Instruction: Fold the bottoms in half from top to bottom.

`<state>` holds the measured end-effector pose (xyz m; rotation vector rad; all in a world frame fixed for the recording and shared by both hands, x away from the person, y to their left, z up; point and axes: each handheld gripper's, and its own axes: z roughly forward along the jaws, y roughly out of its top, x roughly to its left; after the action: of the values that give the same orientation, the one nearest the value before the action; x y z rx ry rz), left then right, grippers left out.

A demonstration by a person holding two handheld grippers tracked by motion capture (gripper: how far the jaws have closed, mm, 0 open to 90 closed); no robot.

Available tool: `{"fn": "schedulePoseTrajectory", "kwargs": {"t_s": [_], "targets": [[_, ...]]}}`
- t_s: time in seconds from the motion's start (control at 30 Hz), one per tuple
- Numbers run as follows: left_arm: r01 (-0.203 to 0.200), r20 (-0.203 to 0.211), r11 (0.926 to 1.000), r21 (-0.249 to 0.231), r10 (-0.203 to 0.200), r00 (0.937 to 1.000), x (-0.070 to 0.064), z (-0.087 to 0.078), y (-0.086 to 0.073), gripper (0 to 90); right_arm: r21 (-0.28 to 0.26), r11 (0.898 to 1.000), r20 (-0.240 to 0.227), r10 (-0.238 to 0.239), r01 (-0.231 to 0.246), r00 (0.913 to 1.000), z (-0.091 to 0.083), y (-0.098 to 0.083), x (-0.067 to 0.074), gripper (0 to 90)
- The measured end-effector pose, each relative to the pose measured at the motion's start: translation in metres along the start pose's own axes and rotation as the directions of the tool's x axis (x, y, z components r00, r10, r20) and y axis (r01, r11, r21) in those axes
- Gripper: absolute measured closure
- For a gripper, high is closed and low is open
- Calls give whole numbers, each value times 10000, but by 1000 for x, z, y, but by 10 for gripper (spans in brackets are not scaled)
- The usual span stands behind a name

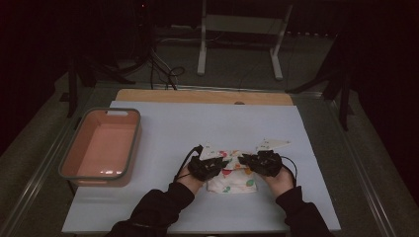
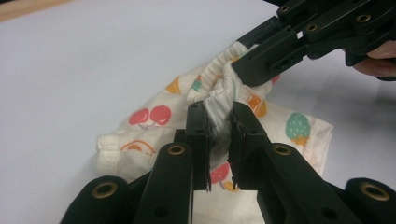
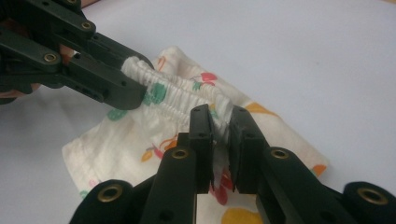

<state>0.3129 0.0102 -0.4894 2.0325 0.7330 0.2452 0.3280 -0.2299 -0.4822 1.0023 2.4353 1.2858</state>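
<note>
Fruit-print shorts [image 1: 232,178] lie on our white table [image 1: 163,128], right of the pink bin [image 1: 69,150]. We judge them light, soft and floppy. Our left gripper [image 2: 219,122] and right gripper [image 3: 222,122] each clamp the elastic waistband [image 3: 180,100], the firmest hold.

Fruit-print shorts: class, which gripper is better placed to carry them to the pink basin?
Left, probably. Both the left gripper and right gripper pinch the fruit-print shorts at the waistband, but the pink basin sits on the left gripper's side.
</note>
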Motion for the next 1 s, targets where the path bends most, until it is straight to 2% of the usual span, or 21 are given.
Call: {"fn": "schedulePoseTrajectory", "kwargs": {"t_s": [0.23, 0.37, 0.57, 0.77, 0.9, 1.0], "targets": [[-228, -117, 9997, 61, 228, 9997, -9, 0, -8, 804, 27, 10000, -123, 33, -33, 9999, -2, -11, 6, 813], [-185, -179, 9998, 47, 185, 9997, -12, -2, -11, 803, 52, 10000, -136, -3, 4, 9999, -4, -14, 9, 813], [-8, 41, 9998, 186, 7, 10000, -16, -3, -21, 802, 231, 9997, -340, -42, 50, 9994, -7, -21, 15, 812], [-170, -3, 9996, 208, 170, 9999, -18, -3, -25, 799, 238, 9996, -456, 147, -136, 9989, -7, -28, 19, 809], [-196, 180, 9990, 410, 189, 9997, -19, -1, -30, 789, 396, 9991, -511, -110, 131, 9986, -7, -31, 19, 805], [-162, 313, 9988, 454, 148, 9994, -19, -1, -31, 782, 381, 9992, -544, -61, 82, 9985, -6, -32, 19, 803]]}}
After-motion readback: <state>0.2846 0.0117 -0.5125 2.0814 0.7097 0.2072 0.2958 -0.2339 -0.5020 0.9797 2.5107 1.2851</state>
